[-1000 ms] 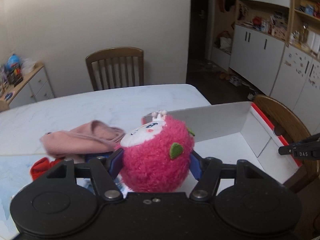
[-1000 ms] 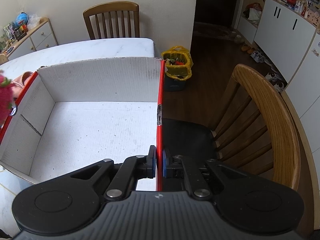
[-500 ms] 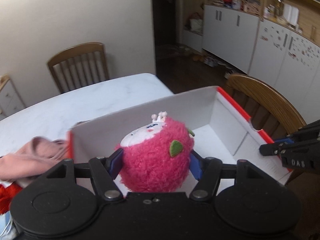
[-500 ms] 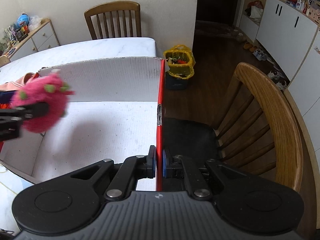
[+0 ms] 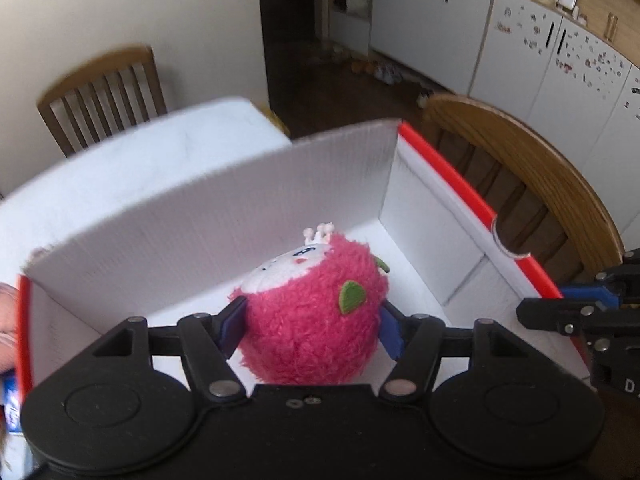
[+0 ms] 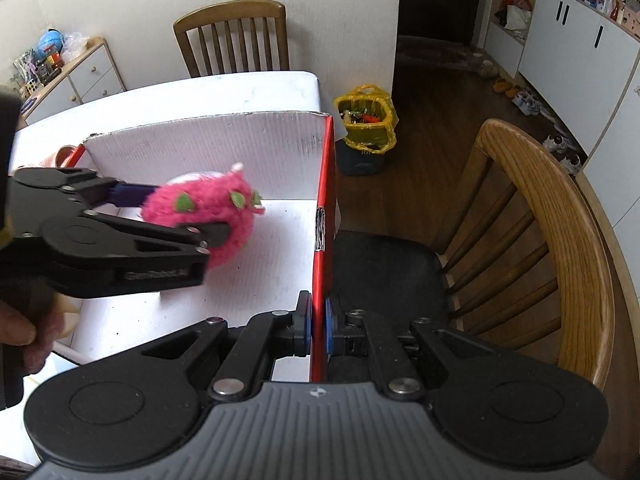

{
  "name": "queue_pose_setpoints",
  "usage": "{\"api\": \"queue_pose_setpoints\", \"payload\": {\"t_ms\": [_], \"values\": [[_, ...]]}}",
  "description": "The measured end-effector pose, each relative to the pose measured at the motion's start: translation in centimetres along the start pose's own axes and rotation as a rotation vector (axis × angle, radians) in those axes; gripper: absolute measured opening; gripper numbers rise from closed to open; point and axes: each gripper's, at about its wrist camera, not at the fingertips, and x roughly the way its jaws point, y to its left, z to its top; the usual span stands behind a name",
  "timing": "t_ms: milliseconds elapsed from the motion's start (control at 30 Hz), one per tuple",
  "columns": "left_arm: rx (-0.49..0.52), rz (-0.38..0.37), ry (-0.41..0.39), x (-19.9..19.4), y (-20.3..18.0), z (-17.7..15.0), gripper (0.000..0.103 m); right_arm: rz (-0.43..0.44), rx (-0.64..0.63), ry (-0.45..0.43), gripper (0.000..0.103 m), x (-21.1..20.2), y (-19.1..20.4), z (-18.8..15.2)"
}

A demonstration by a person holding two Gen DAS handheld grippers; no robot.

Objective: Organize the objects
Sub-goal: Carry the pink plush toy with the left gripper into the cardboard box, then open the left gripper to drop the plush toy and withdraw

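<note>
My left gripper [image 5: 312,326] is shut on a round pink plush toy [image 5: 316,316] with green spots and a white face. It holds the toy above the floor of an open white cardboard box with red edges [image 5: 224,208]. In the right wrist view the toy [image 6: 204,216] hangs over the box [image 6: 224,140] with the left gripper [image 6: 188,216] coming in from the left. My right gripper [image 6: 316,326] is shut on the box's red right wall [image 6: 326,208] and shows at the right edge of the left wrist view [image 5: 568,308].
A wooden chair [image 6: 532,240] stands right of the box, another chair [image 6: 236,36] at the table's far end. A yellow bag [image 6: 366,114] sits on the floor beyond the table [image 6: 200,92]. Pink cloth [image 5: 6,320] lies left of the box.
My left gripper has carried the pink toy to the right, from beside the box to over its inside. The right gripper has kept its hold on the box wall.
</note>
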Motion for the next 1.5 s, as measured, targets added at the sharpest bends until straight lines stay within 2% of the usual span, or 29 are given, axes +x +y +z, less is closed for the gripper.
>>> {"api": "queue_pose_setpoints", "payload": {"t_ms": [233,367,500,700,1100,1500], "values": [[-0.029,-0.015,0.044,0.4,0.7,-0.3,0.075,0.006,0.006,0.000,0.006,0.0,-0.2,0.0],[-0.055,-0.012,0.029,-0.4,1.2,-0.8,0.080,0.006,0.002,-0.001,0.006,0.0,-0.1,0.0],[-0.084,-0.024,0.001,-1.4,1.6,-0.8,0.090,0.006,0.003,-0.001,0.006,0.0,-0.1,0.0],[-0.119,-0.023,-0.024,-3.5,2.3,-1.7,0.090,0.007,0.007,0.001,0.006,0.0,-0.2,0.0],[-0.175,0.074,-0.146,-8.9,5.0,-2.3,0.095,-0.009,-0.001,0.003,0.006,0.0,0.1,0.1],[-0.249,0.162,-0.205,-12.6,10.3,-4.2,0.102,-0.025,0.011,0.009,0.006,0.0,0.6,0.0]]}}
